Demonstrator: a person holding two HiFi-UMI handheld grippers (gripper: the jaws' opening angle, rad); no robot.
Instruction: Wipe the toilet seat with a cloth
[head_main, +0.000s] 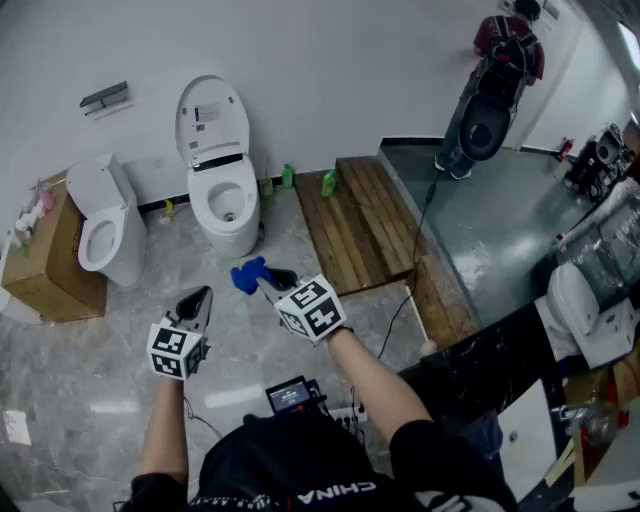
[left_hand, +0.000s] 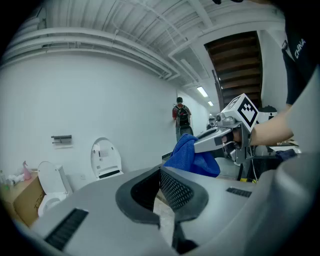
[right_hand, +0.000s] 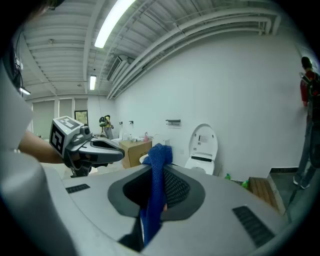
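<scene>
The person is standing well short of the toilet (head_main: 222, 190), so by my reading the approach is in hand and no wiping has begun. The right tongs (head_main: 270, 282) are clenched on the blue cloth (head_main: 247, 275), which is bunching out past their tips and hanging in the air above the floor (head_main: 90, 370). The left tongs (head_main: 197, 303) are pressed together on nothing, hovering just beside the right pair at their 8 o'clock. The toilet seat (head_main: 207, 198) is lying at 12 o'clock from the cloth, well apart from it, with the lid (head_main: 210, 115) standing upright against the wall.

The next move is likely calling for carrying the cloth forward and down until it is lying flat on the seat ring, then sweeping around it.

From here the seat is too small to tell whether it is a separate ring or the bare bowl rim. A second toilet (head_main: 105, 225) is sitting at 10 o'clock.
</scene>
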